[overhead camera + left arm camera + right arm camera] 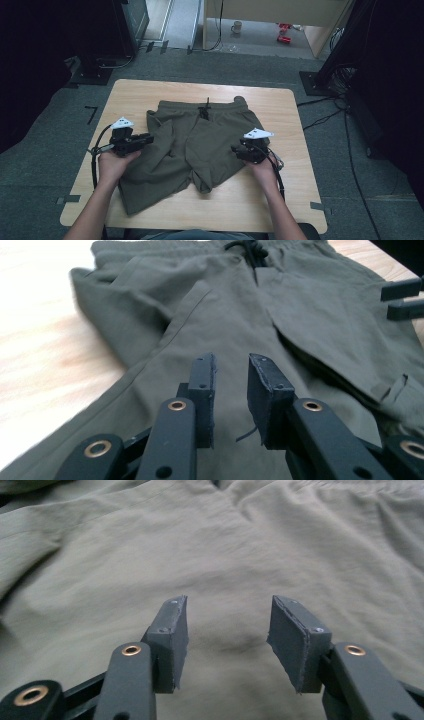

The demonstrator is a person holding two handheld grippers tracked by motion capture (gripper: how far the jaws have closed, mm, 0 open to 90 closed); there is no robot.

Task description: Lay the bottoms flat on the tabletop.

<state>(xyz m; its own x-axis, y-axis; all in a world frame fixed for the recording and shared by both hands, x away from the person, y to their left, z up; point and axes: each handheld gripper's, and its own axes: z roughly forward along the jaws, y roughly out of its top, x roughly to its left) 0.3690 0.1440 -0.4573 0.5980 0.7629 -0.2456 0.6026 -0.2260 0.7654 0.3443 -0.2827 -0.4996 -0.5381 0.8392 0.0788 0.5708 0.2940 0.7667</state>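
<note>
Shorts' left leg: the olive-green fabric shorts (195, 145) lie on the light wooden table (280, 105); the person's left hand (114, 165) and the left black two-jaw gripper (148, 139) cover part of that leg's outer side.
Shorts' right hem: tucked under the right black two-jaw gripper (235, 150); whether its jaws touch the cloth cannot be told from the high view.
Left gripper view: the shorts run off the top, right and bottom edges; the black drawstring (248, 251) is cut at the top.
Right gripper view: cloth crosses every edge.
Floor beyond the table's far edge: a small white mug (236, 27) and red objects (284, 36), too small to identify.
</note>
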